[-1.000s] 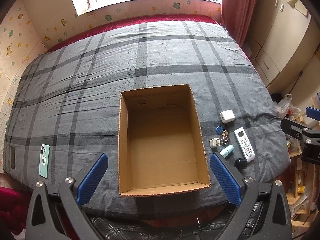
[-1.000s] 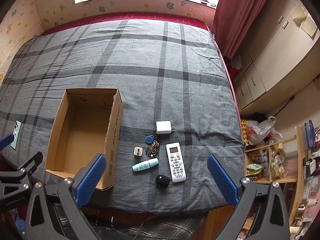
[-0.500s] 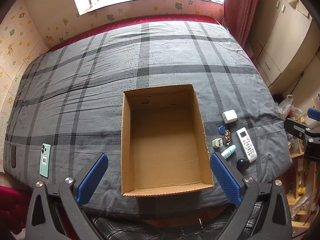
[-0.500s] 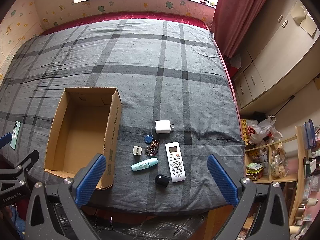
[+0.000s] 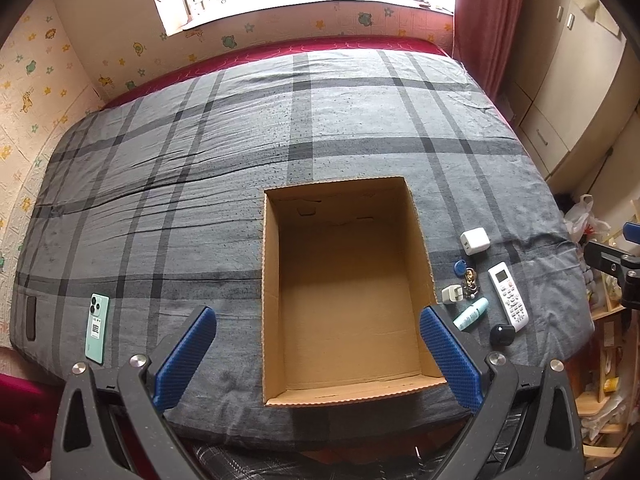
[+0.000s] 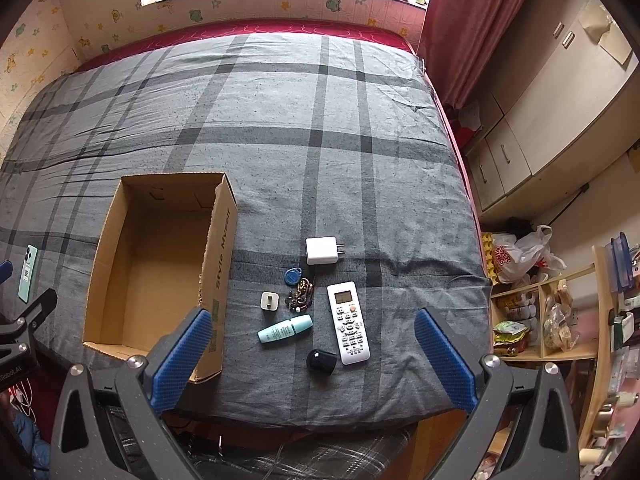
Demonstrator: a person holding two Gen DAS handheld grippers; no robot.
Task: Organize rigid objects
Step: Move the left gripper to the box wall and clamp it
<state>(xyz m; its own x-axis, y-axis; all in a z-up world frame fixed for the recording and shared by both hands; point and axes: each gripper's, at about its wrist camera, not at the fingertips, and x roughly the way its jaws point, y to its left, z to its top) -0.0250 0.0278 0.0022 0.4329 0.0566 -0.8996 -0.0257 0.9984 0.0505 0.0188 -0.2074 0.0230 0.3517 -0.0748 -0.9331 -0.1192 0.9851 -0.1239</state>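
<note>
Rigid objects — a remote (image 6: 348, 322), a white charger (image 6: 321, 251), a teal tube (image 6: 285, 330) — lie clustered at lower centre of the right view, beside the empty cardboard box (image 6: 218, 256). Both the left gripper (image 5: 318, 354) and right gripper (image 6: 312, 354) hover spread wide, holding nothing — sorting looks unstarted; next, the right one must descend onto one item.

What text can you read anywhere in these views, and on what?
"Style Myself" (last letters unsure): printed up the outer side of the box.
"KING" fragment in red: on the plastic bag beside the bed.
"Robot.AI" fragment: on the left gripper body, cut off at the frame edge.
Remote buttons and screen: too small to read.
Phone label: too small.
Tube print: blurred.
</note>
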